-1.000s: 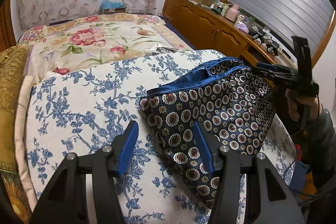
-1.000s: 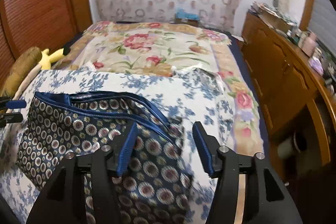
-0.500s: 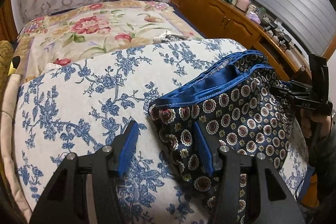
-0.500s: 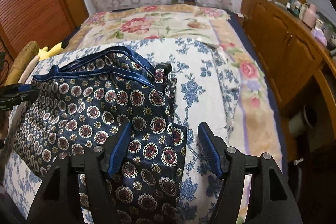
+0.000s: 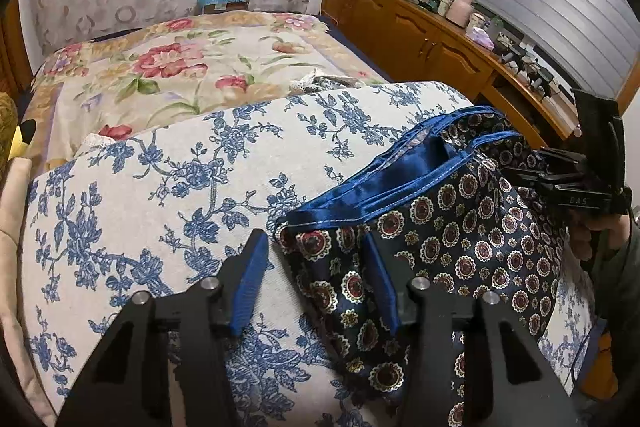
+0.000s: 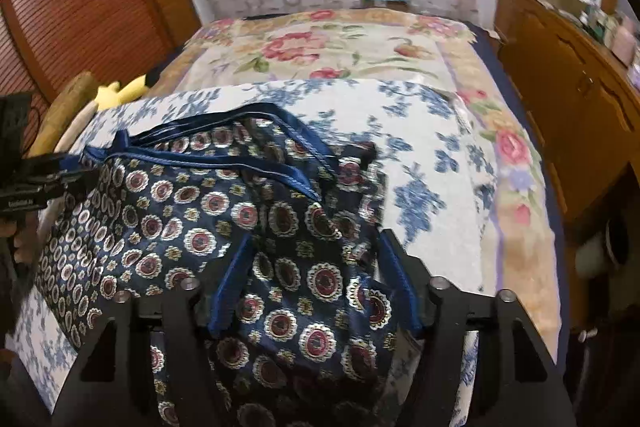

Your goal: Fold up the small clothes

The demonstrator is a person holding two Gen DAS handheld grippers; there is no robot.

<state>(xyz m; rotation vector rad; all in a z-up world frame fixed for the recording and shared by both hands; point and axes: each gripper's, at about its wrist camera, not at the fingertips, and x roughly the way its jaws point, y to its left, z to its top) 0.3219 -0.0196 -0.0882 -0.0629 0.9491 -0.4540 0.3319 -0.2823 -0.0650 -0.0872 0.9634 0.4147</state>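
Left wrist view: the navy patterned shorts (image 5: 460,247) lie on the blue-flowered cover (image 5: 160,187), waistband away from the hands, long axis running across from one gripper to the other. The left gripper (image 5: 316,275) straddles the near left corner, its jaws just closing, cloth between but not pinched. The right gripper (image 6: 316,275) (also narrowing) brackets bunched fabric at the opposite end, not yet clamped

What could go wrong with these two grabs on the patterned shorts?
1. The left gripper straddles only the shorts' corner, jaws just closing; it may pinch one layer or slip off.
2. The right gripper has bunched, slippery-looking fabric between closing jaws; it could grab a wad and fold crooked.
3. Either pinch might catch the blue-flowered cover underneath.
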